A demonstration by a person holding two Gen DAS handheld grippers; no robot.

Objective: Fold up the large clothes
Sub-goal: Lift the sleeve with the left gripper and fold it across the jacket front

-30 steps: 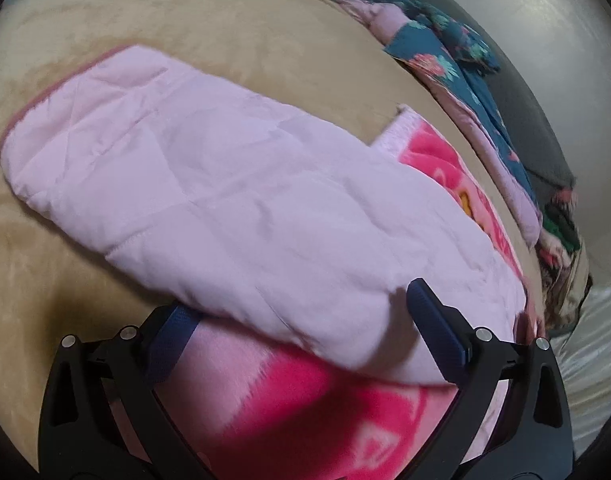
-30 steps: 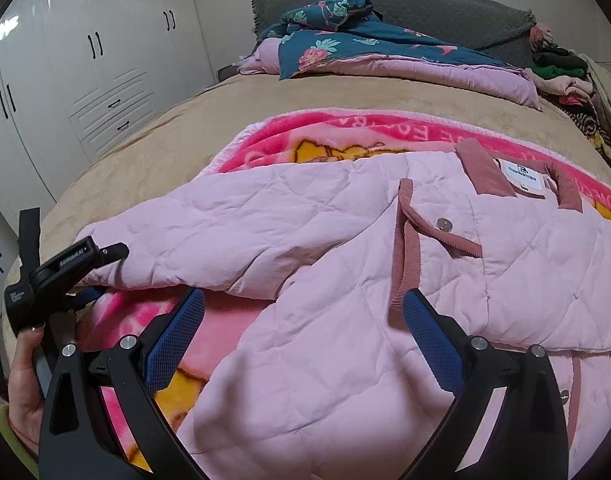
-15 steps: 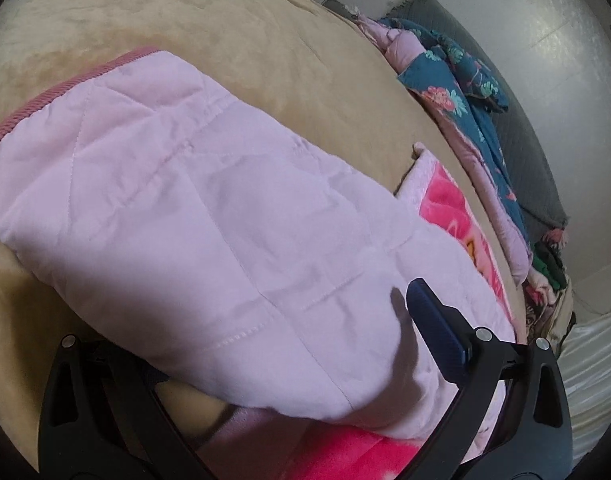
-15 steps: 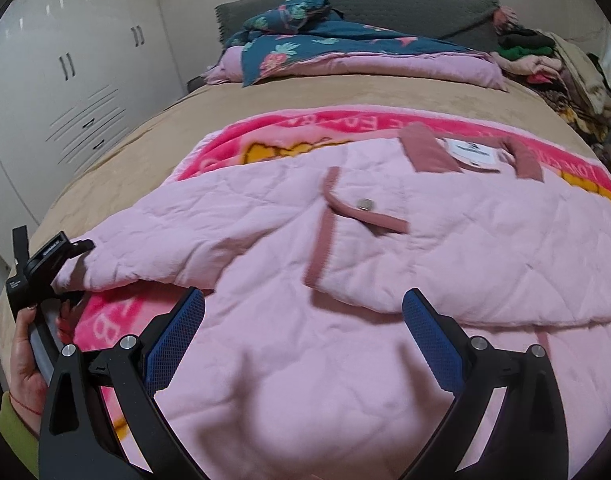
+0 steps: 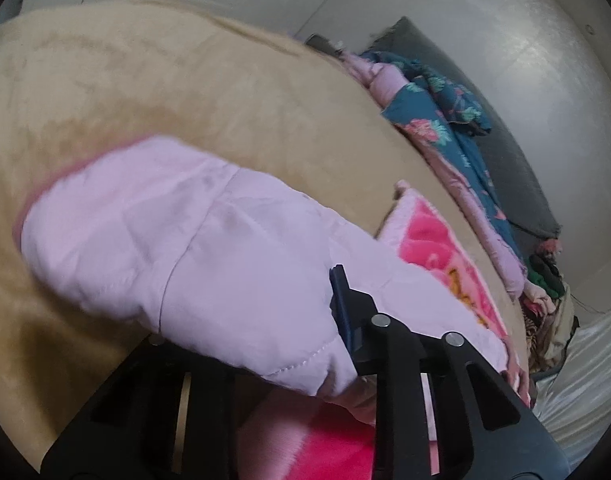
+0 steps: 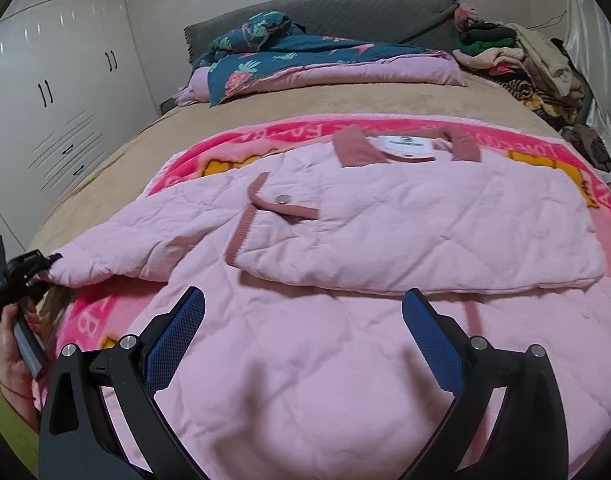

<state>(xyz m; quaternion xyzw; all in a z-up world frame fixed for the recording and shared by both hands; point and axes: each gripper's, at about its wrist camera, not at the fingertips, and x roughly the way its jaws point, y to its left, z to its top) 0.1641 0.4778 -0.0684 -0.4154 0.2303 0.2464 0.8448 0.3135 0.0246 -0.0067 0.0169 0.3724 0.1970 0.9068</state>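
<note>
A pale pink quilted jacket (image 6: 345,240) lies on a bright pink blanket (image 6: 405,128) on the bed, its right front panel folded across the body, collar at the far side. Its left sleeve (image 5: 177,240) stretches out to the left. My left gripper (image 5: 289,316) is shut on the sleeve near its cuff end and lifts it off the tan bedspread; it also shows at the left edge of the right wrist view (image 6: 25,268). My right gripper (image 6: 301,328) is open and empty, hovering over the jacket's lower body.
The tan bedspread (image 5: 185,88) covers the bed. A teal floral quilt (image 6: 289,60) lies by the grey headboard. A pile of clothes (image 6: 517,60) sits at the far right corner. White wardrobe doors (image 6: 57,100) stand to the left.
My left gripper has closed on the sleeve and raised it. My right gripper has pulled back and up from the jacket, so more of the garment shows.
</note>
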